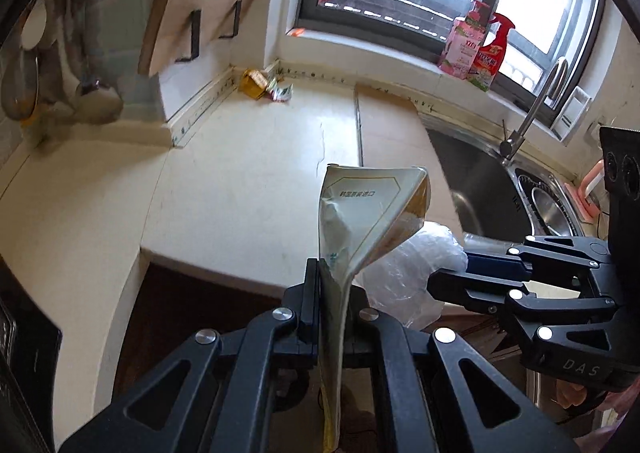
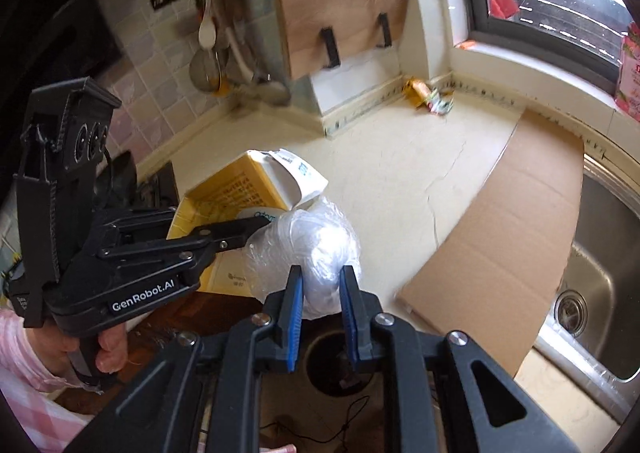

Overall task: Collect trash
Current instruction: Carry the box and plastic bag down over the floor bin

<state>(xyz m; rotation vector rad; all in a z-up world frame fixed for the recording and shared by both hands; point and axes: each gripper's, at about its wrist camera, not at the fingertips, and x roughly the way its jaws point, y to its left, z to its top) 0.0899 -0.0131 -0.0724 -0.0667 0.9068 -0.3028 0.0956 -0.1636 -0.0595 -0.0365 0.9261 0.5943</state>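
Observation:
My left gripper is shut on a flattened yellow-and-white carton, held up over the counter's front edge; the carton also shows in the right wrist view. My right gripper is shut on a crumpled clear plastic bag, which also shows in the left wrist view. The two grippers are close together, the left one touching the bag. Small yellow and green wrappers lie in the far counter corner, also in the right wrist view.
A cream counter carries a sheet of cardboard beside a steel sink with a tap. Pink and red bottles stand on the window sill. A wooden board hangs on the wall. A dark round bin opening lies below.

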